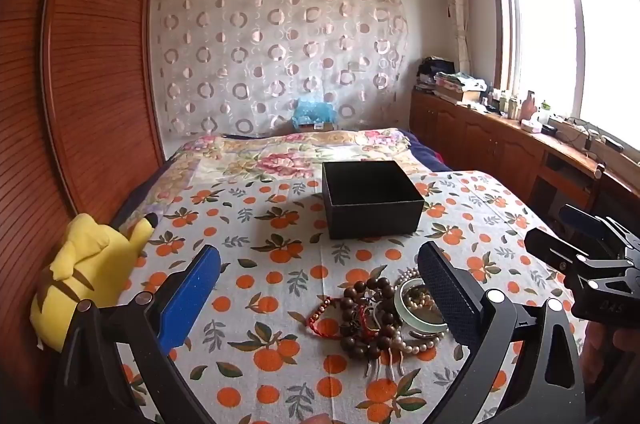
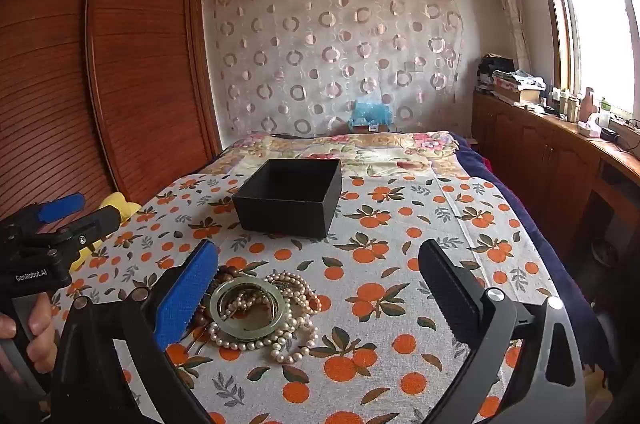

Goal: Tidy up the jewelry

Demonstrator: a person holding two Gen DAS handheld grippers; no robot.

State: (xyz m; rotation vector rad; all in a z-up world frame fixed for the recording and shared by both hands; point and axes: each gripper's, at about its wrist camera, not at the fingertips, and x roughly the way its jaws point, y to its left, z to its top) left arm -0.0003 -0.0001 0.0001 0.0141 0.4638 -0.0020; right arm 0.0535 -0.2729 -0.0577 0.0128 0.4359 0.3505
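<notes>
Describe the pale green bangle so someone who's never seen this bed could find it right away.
On the bed's orange-print cloth, nearer than the open black box, lies a heap of jewelry. The jade-green bangle lies on that heap, ringed by white pearl strands. It is the only smooth, solid ring there; the rest are beads, including dark wooden beads.

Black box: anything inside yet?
The black box shows only dark inner walls, no jewelry visible; its floor is hidden by the near wall. The jewelry pile sits outside, on the cloth.
</notes>
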